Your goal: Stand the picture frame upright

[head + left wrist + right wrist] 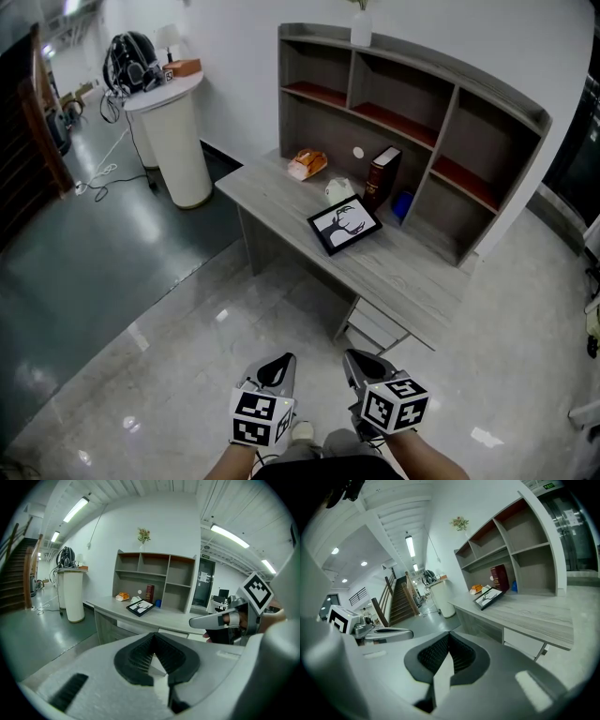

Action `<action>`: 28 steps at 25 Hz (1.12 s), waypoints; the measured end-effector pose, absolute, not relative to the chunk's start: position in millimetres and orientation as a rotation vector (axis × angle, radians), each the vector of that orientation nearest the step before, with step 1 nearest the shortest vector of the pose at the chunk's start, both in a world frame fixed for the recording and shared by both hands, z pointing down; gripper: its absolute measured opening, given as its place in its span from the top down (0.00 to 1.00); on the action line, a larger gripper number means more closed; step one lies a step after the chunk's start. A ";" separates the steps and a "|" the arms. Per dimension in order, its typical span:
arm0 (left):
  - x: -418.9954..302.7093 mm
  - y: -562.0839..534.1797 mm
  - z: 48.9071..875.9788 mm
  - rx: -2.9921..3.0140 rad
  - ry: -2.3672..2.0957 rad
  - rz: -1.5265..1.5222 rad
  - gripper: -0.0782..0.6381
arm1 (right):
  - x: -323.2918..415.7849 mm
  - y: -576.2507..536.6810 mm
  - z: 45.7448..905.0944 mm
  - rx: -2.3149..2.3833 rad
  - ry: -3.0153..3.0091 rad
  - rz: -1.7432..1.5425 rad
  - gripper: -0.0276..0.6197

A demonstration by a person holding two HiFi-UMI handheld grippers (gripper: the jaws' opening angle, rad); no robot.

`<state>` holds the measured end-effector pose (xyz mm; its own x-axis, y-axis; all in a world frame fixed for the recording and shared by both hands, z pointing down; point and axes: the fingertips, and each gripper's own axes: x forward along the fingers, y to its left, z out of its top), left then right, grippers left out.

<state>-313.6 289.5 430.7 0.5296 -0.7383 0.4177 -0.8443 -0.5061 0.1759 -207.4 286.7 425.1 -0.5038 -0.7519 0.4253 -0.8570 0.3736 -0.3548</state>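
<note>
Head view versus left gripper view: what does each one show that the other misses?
Only the head view shows the left gripper from above, with its marker cube. Only the left gripper view shows the ceiling lights. Both show the picture frame lying flat on the desk, the book near it, the white pedestal and the right gripper.

Table (412, 274): standing against the wall, carrying a shelf unit (450, 112).
Dark red book (382, 175): standing upright before the shelf unit.
Orange packet (307, 164): lying near the table's left end.
White pedestal (178, 141): standing on the floor, left of the table.
</note>
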 end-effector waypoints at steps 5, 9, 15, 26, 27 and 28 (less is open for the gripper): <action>-313.7 271.4 436.5 2.401 -1.303 0.427 0.90 | -204.2 263.8 429.0 1.457 -2.423 0.837 0.96; -309.7 248.5 432.1 2.393 -1.316 0.432 0.90 | -203.9 238.0 424.8 1.439 -2.434 0.840 0.96; -286.6 208.2 423.5 2.379 -1.349 0.438 0.90 | -187.2 194.1 417.4 1.374 -2.460 0.834 0.96; -228.8 118.5 413.4 2.408 -1.329 0.471 0.90 | -156.5 112.7 415.6 1.287 -2.483 0.844 0.96; -225.5 112.5 412.6 2.407 -1.329 0.477 0.90 | -153.2 106.6 415.3 1.285 -2.482 0.849 0.96; -222.7 106.7 411.4 2.406 -1.331 0.483 0.90 | -150.2 100.9 414.6 1.283 -2.481 0.855 0.96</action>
<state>-222.7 106.7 411.4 0.5014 -0.7374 0.4525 -0.8561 -0.4987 0.1359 -150.2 100.9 414.6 -0.5948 -0.6731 0.4395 -0.8010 0.4499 -0.3950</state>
